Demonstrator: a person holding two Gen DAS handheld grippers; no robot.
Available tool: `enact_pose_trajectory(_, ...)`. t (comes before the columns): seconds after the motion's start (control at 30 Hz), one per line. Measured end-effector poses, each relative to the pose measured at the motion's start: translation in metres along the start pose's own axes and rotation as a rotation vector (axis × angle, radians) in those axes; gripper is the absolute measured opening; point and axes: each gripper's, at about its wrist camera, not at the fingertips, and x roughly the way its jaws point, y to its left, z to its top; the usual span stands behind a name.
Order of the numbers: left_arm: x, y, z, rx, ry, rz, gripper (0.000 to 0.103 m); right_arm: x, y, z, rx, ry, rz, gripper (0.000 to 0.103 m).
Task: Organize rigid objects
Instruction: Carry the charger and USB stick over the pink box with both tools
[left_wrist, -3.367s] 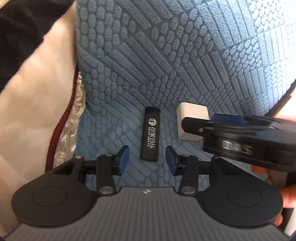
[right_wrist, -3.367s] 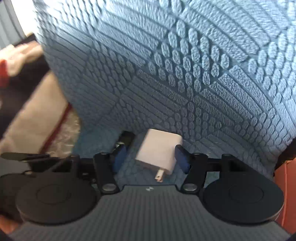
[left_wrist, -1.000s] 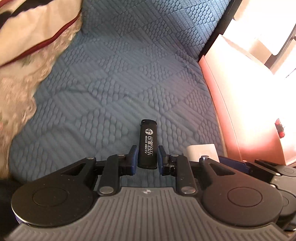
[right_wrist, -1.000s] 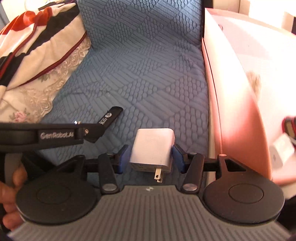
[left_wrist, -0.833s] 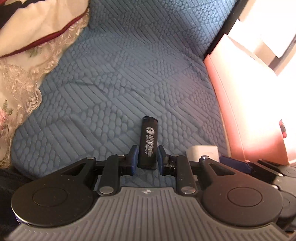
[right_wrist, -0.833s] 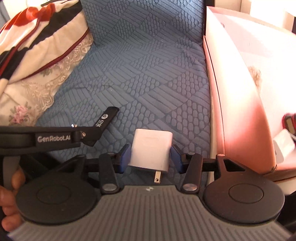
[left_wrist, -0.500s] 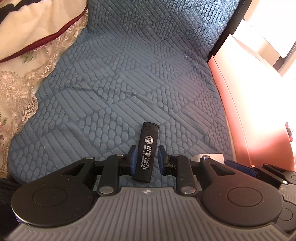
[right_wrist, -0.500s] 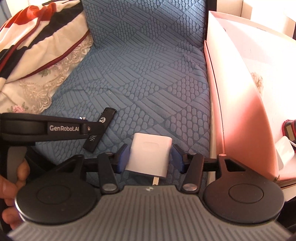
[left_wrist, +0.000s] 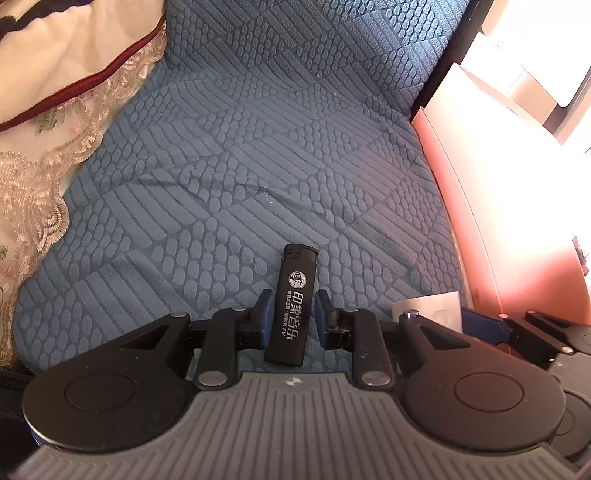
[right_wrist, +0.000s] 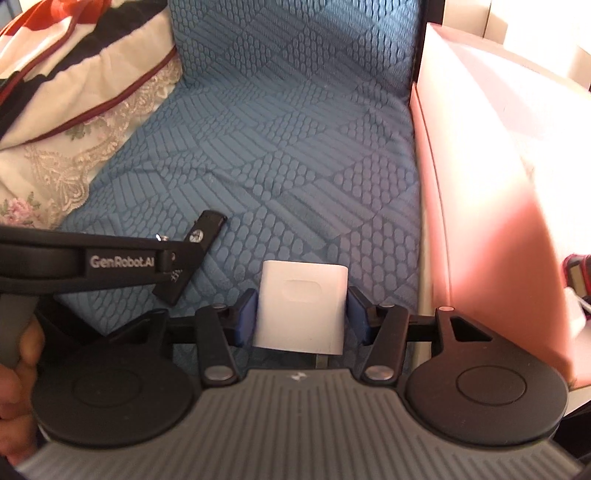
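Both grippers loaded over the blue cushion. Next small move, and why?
Probably swing the right gripper rightward over the pink box. It is shut on the white charger, that box stands just to its right, and similar small items already lie inside. The left gripper is shut on the black lighter and would follow.

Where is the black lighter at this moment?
The black lighter is clamped between the fingers of the left gripper, above the blue cushion. The white charger in the right gripper is just to its right.
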Motion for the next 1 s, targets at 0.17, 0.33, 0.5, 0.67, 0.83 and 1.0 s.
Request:
enact_pose_trajectory(0.17, 0.003, -0.004, 0.003, 0.037, -0.007, 0.002, 0.028, 0.002, -0.006, 0.001, 0.012, 0.001, -0.011, 0.055)
enact_pose_trajectory(0.33, 0.009, -0.011, 0.003, 0.092, -0.016, 0.039, 0.028, 0.006, -0.010, 0.002, 0.031, 0.010, -0.018, 0.055)
enact_pose_trajectory(0.5, 0.014, -0.017, 0.004, 0.131, -0.035, 0.069, 0.028, 0.008, -0.011, 0.002, 0.037, 0.014, -0.018, 0.055)
enact_pose_trajectory(0.67, 0.015, -0.018, 0.005, 0.159, -0.039, 0.078, 0.028, 0.010, -0.010, 0.003, 0.028, 0.011, -0.029, 0.054)
enact_pose_trajectory(0.83, 0.013, -0.014, 0.006, 0.134, -0.043, 0.066, 0.027, 0.010, -0.011, 0.003, 0.041, 0.006, -0.029, 0.054)
enact_pose_trajectory(1.0, 0.005, -0.010, 0.008, 0.099, -0.058, 0.036, 0.027, 0.005, -0.009, 0.002, 0.046, -0.023, -0.035, 0.054)
